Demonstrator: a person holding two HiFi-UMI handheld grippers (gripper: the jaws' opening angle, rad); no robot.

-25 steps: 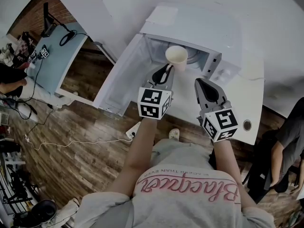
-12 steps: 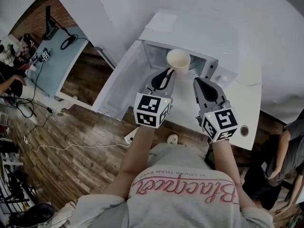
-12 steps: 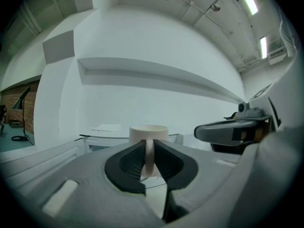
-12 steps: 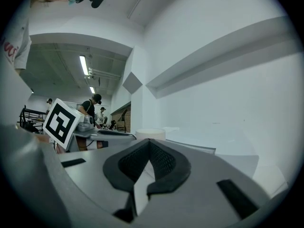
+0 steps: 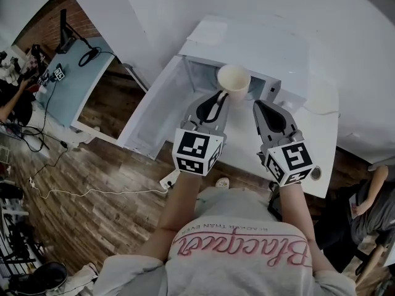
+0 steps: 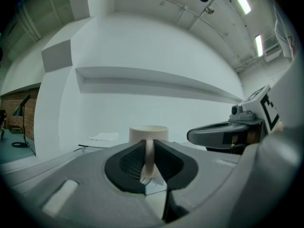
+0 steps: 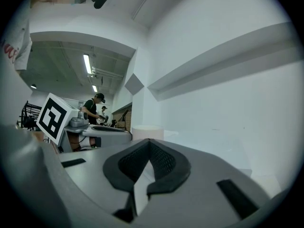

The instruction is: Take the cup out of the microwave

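Whitish cup point(image 5: 233, 78) in outstretched left gripper point(image 5: 216, 102)

One cup point(image 5: 233, 79), one microwave point(image 5: 247, 39)

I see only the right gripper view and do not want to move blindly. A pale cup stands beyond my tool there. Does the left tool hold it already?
Observer: Yes. In the left gripper view, the left tool is shut on the handle of the cream ceramic cup.
Operator: Thank you. Where is this cup in relation to the microwave?
Observer: In the head view it hangs at the open front of the white box-shaped microwave. I cannot tell whether it is fully outside.
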